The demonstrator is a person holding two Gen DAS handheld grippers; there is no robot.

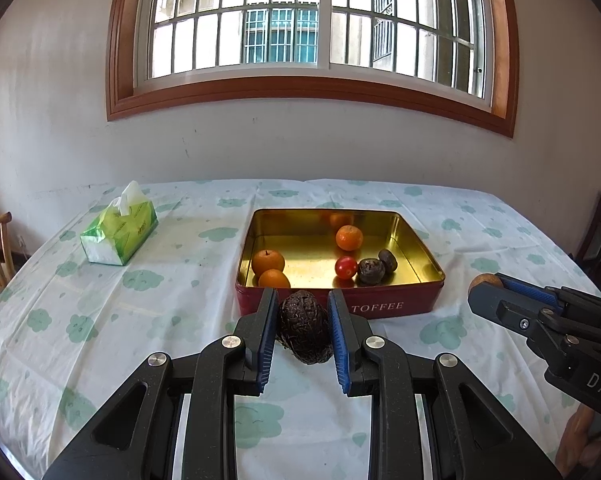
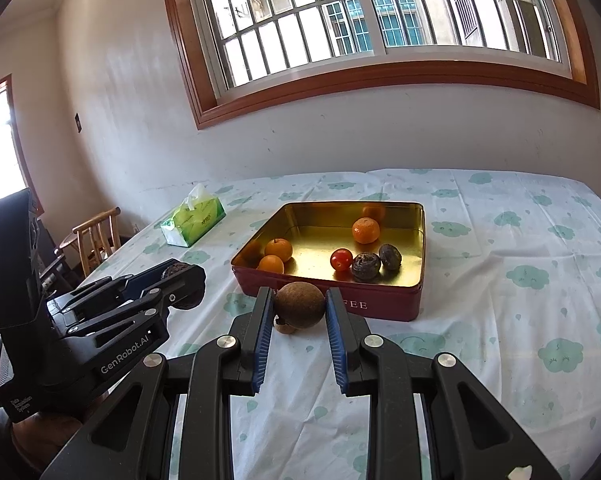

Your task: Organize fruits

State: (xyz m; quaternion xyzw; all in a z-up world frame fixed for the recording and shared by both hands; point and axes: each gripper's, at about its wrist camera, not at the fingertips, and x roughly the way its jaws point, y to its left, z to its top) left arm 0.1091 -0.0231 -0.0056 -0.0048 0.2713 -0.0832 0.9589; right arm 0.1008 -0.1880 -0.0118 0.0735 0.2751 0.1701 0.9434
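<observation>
A red toffee tin (image 1: 396,307) (image 2: 380,305) with a gold inside stands on the table. In it lie three oranges (image 1: 349,237), a small red tomato (image 1: 345,267) and two dark wrinkled fruits (image 1: 371,271). My left gripper (image 1: 303,305) is shut on a dark wrinkled fruit (image 1: 305,326), just in front of the tin's near wall. My right gripper (image 2: 299,304) is shut on a round brown fruit (image 2: 299,305), also in front of the tin. Each gripper shows in the other's view: the right one (image 1: 485,287), the left one (image 2: 180,274).
A green tissue pack (image 1: 119,232) (image 2: 192,222) lies at the table's far left. The tablecloth (image 1: 140,312) is white with green cloud prints. A wooden chair (image 2: 96,240) stands off the left edge, and a wall with a barred window (image 1: 316,20) is behind.
</observation>
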